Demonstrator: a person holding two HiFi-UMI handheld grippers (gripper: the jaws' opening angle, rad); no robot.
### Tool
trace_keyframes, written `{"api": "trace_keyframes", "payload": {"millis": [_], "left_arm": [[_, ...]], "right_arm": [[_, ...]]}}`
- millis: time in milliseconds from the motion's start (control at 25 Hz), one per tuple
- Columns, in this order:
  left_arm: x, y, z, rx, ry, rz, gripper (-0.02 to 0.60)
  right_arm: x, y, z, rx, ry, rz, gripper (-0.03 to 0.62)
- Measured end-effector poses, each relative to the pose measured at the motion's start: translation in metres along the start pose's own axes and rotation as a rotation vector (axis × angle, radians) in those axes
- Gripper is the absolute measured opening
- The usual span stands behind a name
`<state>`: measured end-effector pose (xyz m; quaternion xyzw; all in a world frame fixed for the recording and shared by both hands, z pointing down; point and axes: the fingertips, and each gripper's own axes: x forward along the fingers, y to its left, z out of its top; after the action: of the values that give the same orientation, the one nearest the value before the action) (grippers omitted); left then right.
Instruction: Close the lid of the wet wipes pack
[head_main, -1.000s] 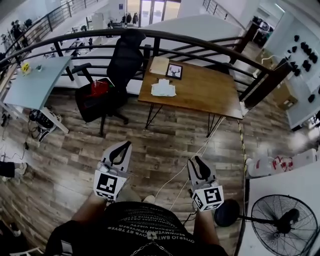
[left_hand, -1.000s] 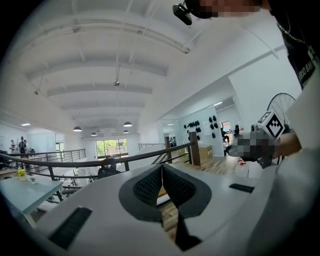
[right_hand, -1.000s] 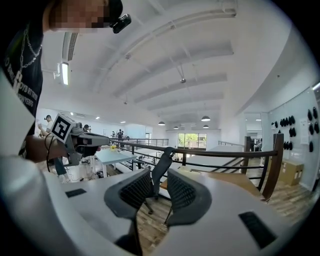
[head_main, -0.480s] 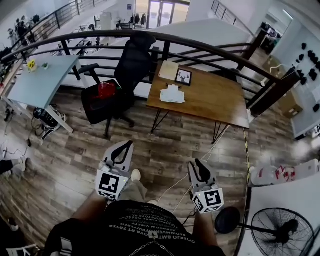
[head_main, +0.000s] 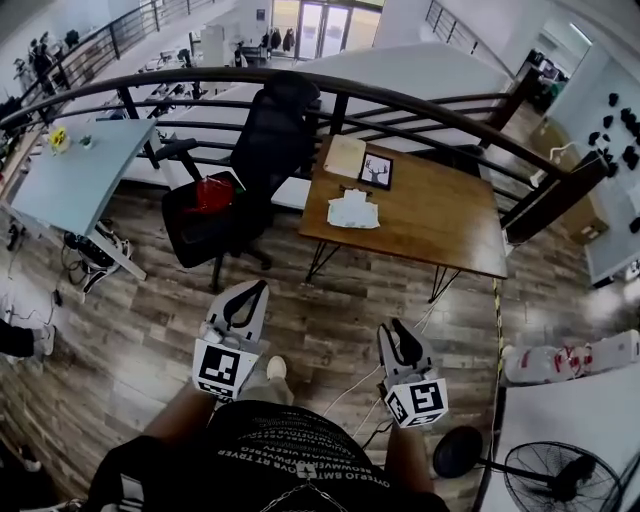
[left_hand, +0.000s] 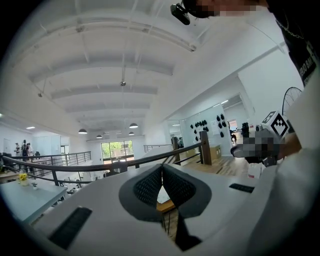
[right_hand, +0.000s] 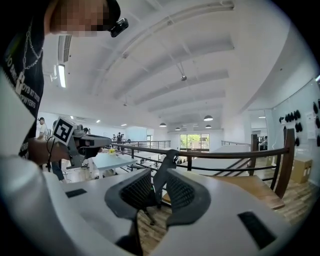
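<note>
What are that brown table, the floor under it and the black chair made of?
Table: looks like wood, with a matte brown top and faint grain.
Floor: wood or wood-look planks, streaky grey-brown boards with visible seams.
Chair: black, probably mesh or fabric on the back; too small to tell.

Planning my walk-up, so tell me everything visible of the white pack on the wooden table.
The white pack lies flat on the brown wooden table, near its left end in the head view, just in front of a small black-framed picture. It looks soft and rumpled, with an uneven outline. Nothing but the table seems to touch it. It is too small here to tell whether its lid is open.
</note>
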<state>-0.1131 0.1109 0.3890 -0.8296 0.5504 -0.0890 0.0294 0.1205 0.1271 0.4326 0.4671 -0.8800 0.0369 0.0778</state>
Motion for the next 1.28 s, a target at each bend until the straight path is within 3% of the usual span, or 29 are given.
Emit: {"api": "trace_keyframes", "payload": {"millis": [320, 680, 1280], "left_arm": [[0.047, 0.029, -0.014, -0.025, 0.027, -0.023, 0.029], [0.092, 0.052, -0.009, -0.015, 0.004, -0.097, 0.029], [0.12, 0.109, 0.008, -0.011, -0.053, -0.134, 0.029]], "right_arm": [[0.054, -0.017, 0.007, -0.013, 0.029, 0.005, 0.1], [0.087, -0.034, 0.015, -0.029, 0.067, -0.049, 0.1], [0.129, -0.022, 0.038, -0.036, 0.049, -0.107, 0.094]]}}
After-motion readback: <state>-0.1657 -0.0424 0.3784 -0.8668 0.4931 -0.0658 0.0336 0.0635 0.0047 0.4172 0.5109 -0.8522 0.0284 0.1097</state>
